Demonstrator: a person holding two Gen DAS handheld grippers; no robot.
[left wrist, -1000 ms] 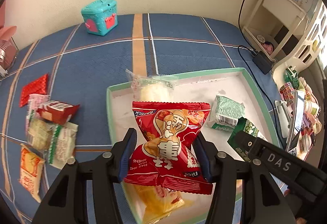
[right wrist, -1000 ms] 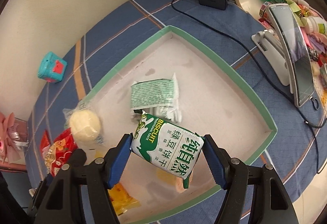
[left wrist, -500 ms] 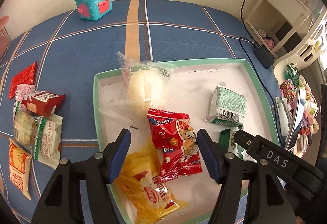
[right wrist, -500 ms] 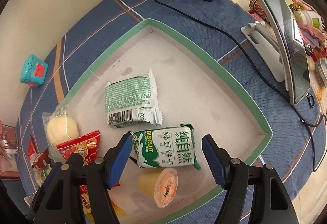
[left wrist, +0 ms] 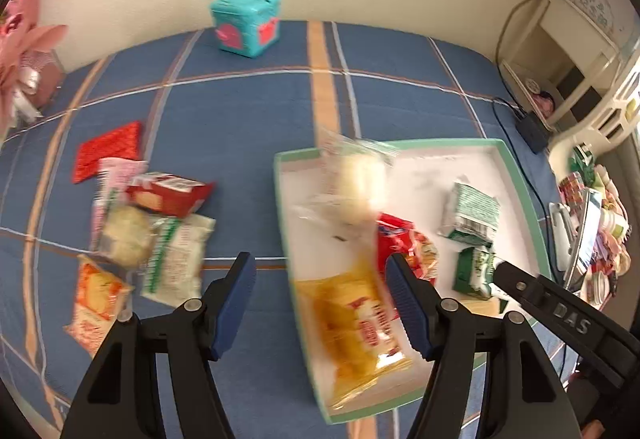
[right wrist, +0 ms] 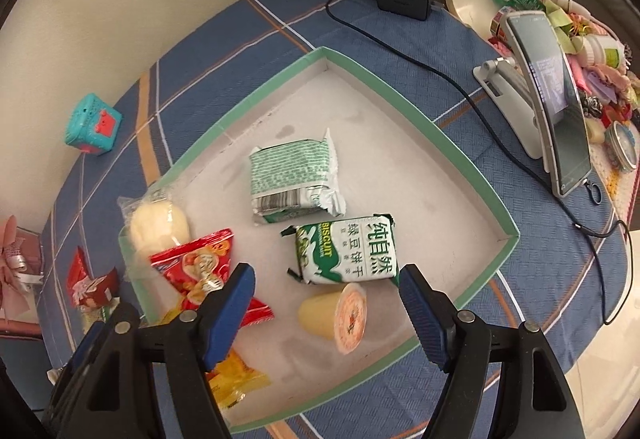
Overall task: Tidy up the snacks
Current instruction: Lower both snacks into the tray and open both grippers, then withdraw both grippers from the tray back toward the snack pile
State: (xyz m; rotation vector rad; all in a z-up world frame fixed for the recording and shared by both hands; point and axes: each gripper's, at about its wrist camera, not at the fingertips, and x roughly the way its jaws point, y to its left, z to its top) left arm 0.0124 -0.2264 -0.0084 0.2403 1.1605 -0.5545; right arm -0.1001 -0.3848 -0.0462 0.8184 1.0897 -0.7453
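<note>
Left wrist view: I look forward and down along my left tool (left wrist: 320, 303), near the tray's (left wrist: 520, 175) left edge, facing the wall; picture blurred.
Right wrist view: I look down over my right tool (right wrist: 324, 313) into the tray (right wrist: 460, 155), close above it.
Shared: the tray, its snacks, the teal box (left wrist: 246, 22) (right wrist: 93, 125).

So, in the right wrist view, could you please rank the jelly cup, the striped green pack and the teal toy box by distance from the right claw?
1. Jelly cup, in the tray, just ahead of the right claw.
2. Striped green pack, mid-tray.
3. Teal toy box, far left by the wall.
</note>
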